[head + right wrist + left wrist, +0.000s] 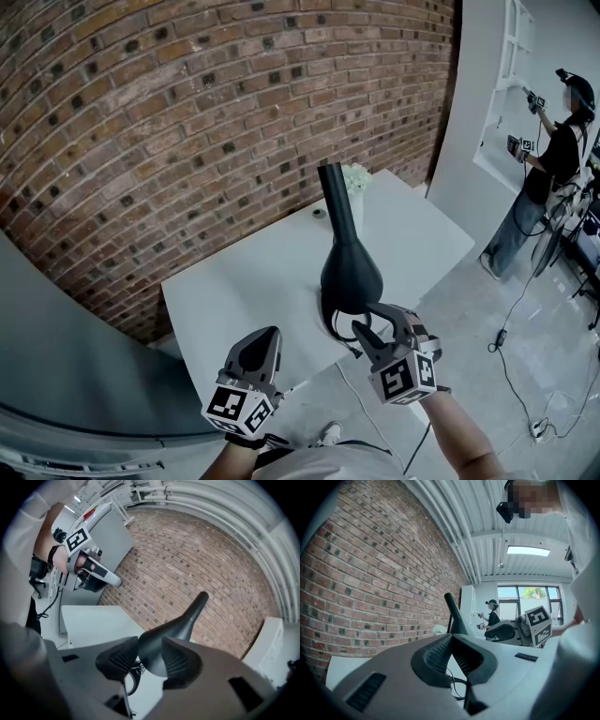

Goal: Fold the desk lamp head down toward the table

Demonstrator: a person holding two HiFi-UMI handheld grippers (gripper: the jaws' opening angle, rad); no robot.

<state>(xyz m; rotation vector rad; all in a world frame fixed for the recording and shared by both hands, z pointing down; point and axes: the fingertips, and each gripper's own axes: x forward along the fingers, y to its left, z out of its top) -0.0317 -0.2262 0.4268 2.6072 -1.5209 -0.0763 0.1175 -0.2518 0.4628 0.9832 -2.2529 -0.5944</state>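
Right hand-held gripper [369, 325]: your jaws are closed on the lamp head [151, 654], one pad on each side of its rounded bulb.
Left hand-held gripper [453, 637]: jaws together with nothing in them. You're holding it low by the near edge of the worktop [234, 281], clear of the lamp.
Lamp head: it hangs over the near part of the worktop, off the surface. Its neck [336, 202] rises away toward the brick wall.
Slip risk: that shell looks smooth and curved, and your pads sit on the swell. Push down hard and I'd expect them to slide toward the narrow end and pop off.
Tip risk: nothing is steadying the foot of the lamp. If the joint is stiff, your downward push may tilt or drag the whole lamp instead of folding it.
Edge risk: the lamp stands close to the near edge, on your side. A skid in that direction could carry it off the worktop.
Cable [452, 679]: it curls loose under the head. Bring the head straight down and it may get pinched or snag your jaw.
Flowers [356, 178]: they stand just behind the top of the neck. If the neck swings back while the head folds, it could knock them over.
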